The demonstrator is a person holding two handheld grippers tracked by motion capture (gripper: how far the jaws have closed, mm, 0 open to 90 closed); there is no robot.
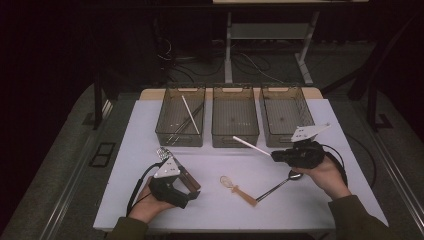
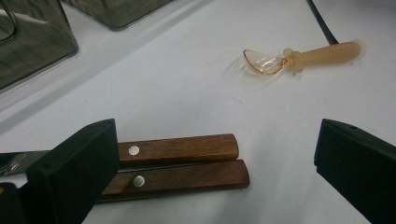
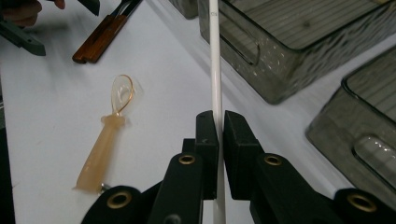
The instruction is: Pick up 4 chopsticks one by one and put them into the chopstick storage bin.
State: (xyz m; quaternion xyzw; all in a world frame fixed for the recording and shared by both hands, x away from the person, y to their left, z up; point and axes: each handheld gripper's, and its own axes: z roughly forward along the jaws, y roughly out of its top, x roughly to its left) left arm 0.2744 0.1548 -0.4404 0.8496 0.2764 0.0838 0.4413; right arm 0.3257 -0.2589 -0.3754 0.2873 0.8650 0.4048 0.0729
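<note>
On the left, the left gripper (image 1: 186, 184) rests on the white tabletop (image 1: 130, 150) with its jaws wide around the two wooden-handled utensils (image 2: 182, 165), not pressing them. Right of the amber plastic spoon (image 1: 237, 189) and the metal spoon (image 1: 280, 185), the right gripper (image 1: 276, 156) holds the thin white chopstick (image 1: 251, 145) in narrow jaws, raised over the tabletop just before the smoky bins. The carry looks in hand; next it likely must clear the middle bin's (image 1: 235, 142) near rim toward the left bin (image 1: 167, 137), where similar sticks lie, with open room between.
</note>
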